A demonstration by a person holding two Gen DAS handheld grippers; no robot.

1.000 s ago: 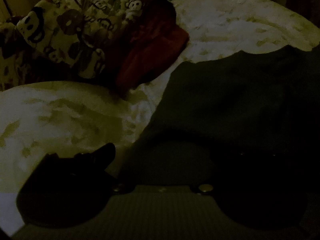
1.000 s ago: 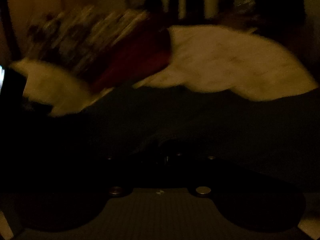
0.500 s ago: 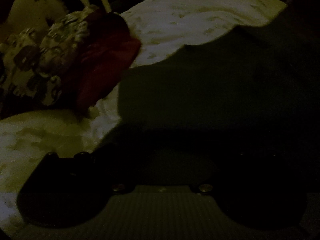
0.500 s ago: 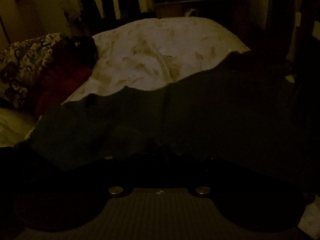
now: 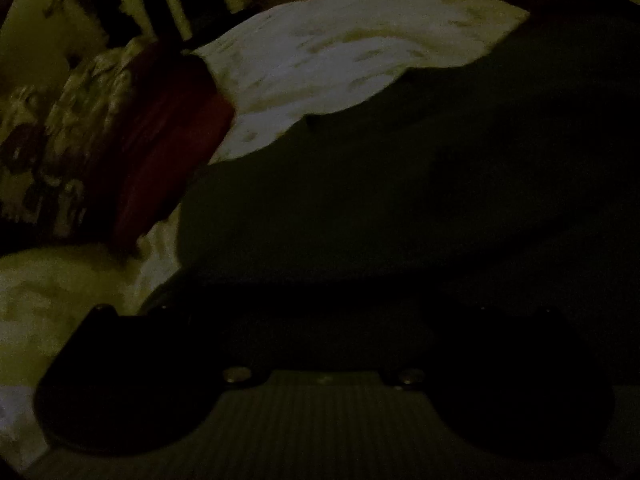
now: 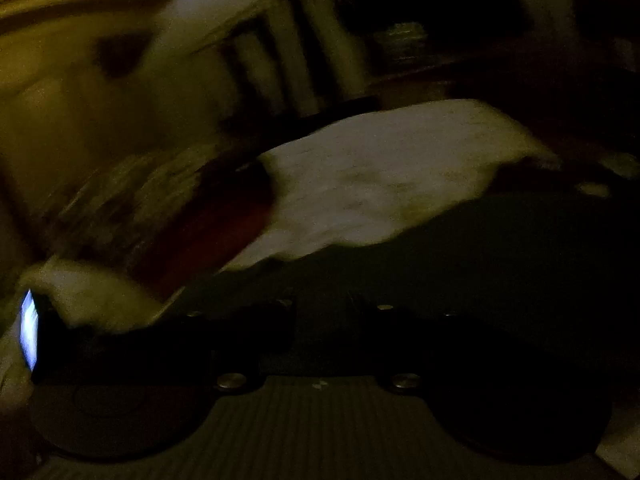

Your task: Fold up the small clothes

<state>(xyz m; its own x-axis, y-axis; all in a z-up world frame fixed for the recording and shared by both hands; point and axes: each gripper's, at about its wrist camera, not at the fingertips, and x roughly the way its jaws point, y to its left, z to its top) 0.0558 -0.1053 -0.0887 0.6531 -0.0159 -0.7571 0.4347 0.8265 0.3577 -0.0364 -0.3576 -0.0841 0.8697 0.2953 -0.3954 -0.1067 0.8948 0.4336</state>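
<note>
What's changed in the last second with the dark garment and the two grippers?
The right gripper had been shut; its jaws are now opening, and whether cloth is still between them is too dark to tell. The dark garment now covers more of the left view. The left gripper's state is lost in the dark. The red cloth and patterned pile still lie on the bedspread.

Right gripper [image 6: 334,312]: two dark fingers apart with a gap showing between them, jaws opening, pointed shallowly downward. Left gripper [image 5: 320,312]: angled more steeply downward, fingers lost in darkness, jaw position indeterminable.
</note>
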